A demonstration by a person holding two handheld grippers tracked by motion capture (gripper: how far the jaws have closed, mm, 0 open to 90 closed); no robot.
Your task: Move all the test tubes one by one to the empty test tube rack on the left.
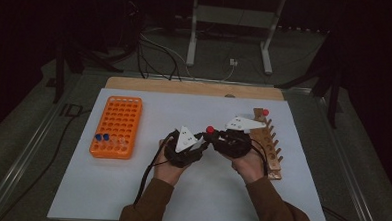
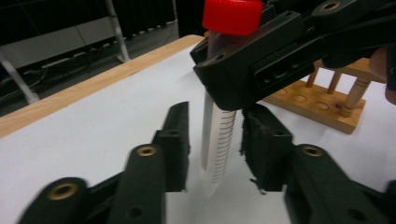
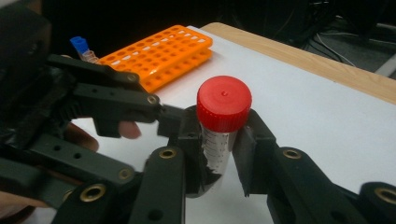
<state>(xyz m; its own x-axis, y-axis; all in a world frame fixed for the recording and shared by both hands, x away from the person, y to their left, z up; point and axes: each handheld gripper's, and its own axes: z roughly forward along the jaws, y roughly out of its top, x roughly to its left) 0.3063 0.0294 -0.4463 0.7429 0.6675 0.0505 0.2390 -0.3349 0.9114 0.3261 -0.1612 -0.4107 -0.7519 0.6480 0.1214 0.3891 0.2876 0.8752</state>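
Upper tube point(image 2: 219, 135) hidden behind the right gripper point(image 2: 261, 60), red cap point(image 2: 232, 14) cut by the top edge, left gripper point(image 2: 212, 140) foreground links blurred, blue-capped tubes point(image 1: 101, 137) too small to tell apart.

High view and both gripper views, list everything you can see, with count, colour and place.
red-capped tube: one, clear with red cap, upright between the two grippers mid-table
second red-capped tube: one, far end of the wooden rack
blue-capped tubes: two, near end of the orange rack
orange rack: one, table's left
wooden rack: one, light wood, table's right
white mat: one, covers the table
floor cables: several, beyond the table
left gripper: black, jaws around the tube's lower part, a gap showing at each side
right gripper: black, shut on the red-capped tube below its cap
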